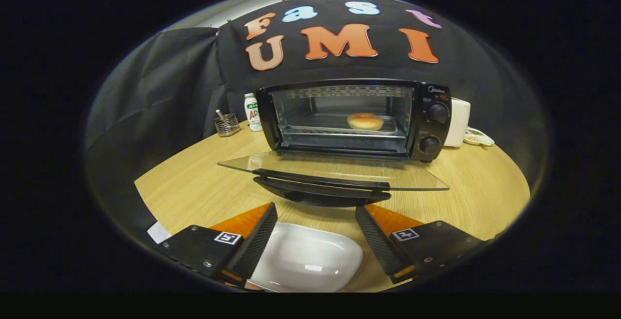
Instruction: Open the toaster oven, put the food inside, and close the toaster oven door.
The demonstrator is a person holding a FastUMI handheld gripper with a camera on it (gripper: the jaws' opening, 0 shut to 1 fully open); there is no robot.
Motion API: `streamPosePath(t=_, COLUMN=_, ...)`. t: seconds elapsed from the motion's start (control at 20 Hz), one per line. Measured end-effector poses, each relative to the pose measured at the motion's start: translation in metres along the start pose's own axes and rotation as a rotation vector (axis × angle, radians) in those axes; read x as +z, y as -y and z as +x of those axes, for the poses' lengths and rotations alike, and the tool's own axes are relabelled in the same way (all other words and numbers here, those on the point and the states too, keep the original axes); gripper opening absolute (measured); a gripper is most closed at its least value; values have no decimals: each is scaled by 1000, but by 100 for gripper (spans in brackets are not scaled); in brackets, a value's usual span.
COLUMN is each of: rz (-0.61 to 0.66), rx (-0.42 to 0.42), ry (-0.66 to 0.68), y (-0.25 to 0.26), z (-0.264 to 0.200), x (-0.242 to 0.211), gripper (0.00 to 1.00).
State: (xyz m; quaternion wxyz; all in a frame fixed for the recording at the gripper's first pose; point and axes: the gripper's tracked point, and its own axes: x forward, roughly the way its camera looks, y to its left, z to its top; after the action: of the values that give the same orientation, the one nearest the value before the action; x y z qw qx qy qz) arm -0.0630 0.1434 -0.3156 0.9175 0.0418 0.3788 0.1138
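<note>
The toaster oven [354, 118] is standing well beyond the jaws on the round wooden worktop [194, 188], with its glass door [335, 168] lying folded down flat toward the gripper [315, 231], the door's dark handle [322, 193] just ahead of the jaws. The food, a round golden bun [365, 121], is sitting on the tray [310, 124] inside the oven cavity, so the loading step looks done and the door is likely hanging open only because closing is what remains. The jaws are spread wide and released, gripping nothing; an empty white dish [305, 258] is resting on the worktop beneath and between them, probably where the bun came from, though whether the fingers are touching it is hard to tell. Positioned low and facing the handle's edge, the gripper seems to be lining up to get under the door and swing it upward. Beyond the jaws, beside the oven, a white bottle [252, 111] and a wire holder [227, 124] are standing on one side and a white appliance [458, 121] on the other, all clear of the door's path.
</note>
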Motion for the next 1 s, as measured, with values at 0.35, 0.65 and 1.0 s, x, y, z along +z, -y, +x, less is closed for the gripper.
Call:
streamPosePath(t=0.35, rz=-39, rx=-63, ry=62, y=12, z=14, x=37, gripper=97)
streamPosePath(t=0.65, rz=-19, rx=-95, ry=109, y=20, z=30, x=70, gripper=96)
streamPosePath(t=1.0, rz=-12, rx=-168, ry=178, y=39, z=46, x=108, gripper=97)
